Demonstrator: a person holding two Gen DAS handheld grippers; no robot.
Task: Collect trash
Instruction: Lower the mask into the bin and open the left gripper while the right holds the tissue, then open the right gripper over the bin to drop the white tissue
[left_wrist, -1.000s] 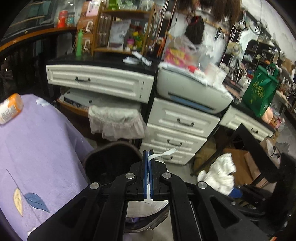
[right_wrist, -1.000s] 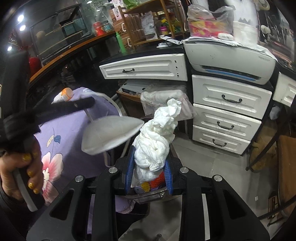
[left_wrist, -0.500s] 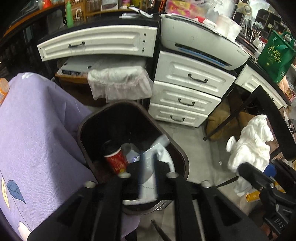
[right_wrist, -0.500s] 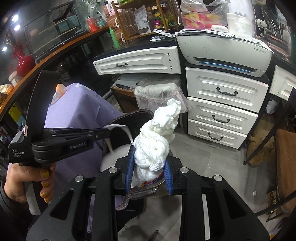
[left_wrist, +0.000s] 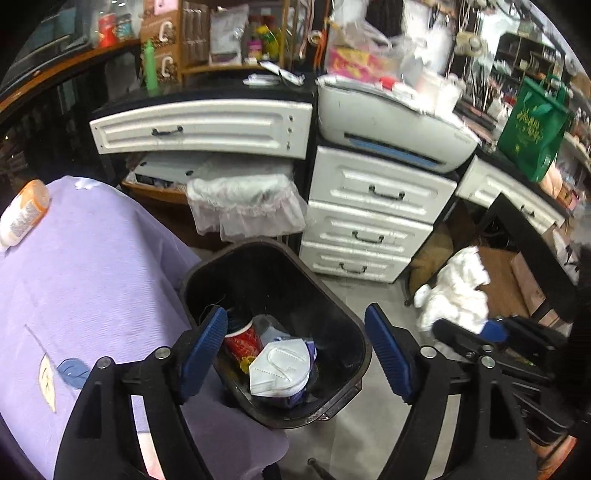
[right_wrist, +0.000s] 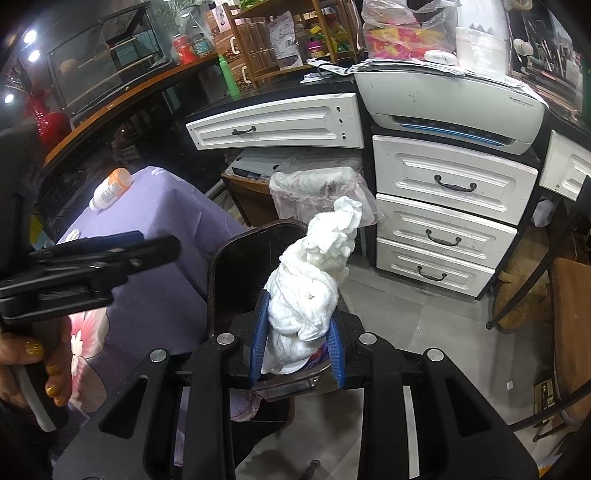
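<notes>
Crumpled tissue (right_wrist: 310, 291) pinched in right hand-held gripper (right_wrist: 297, 352); left hand-held gripper (left_wrist: 295, 354) spread above bin rim (left_wrist: 364, 332).

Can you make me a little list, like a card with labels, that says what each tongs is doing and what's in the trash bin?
left tongs: open, holding nothing, over the bin
right tongs: shut on the white tissue wad, beside the bin
black bin: on the floor next to the purple cloth
in the bin: white face mask, red cup, other bits too hidden to name
left on the cloth: orange-capped bottle, lying down
not in the bin yet: the white tissue wad
</notes>
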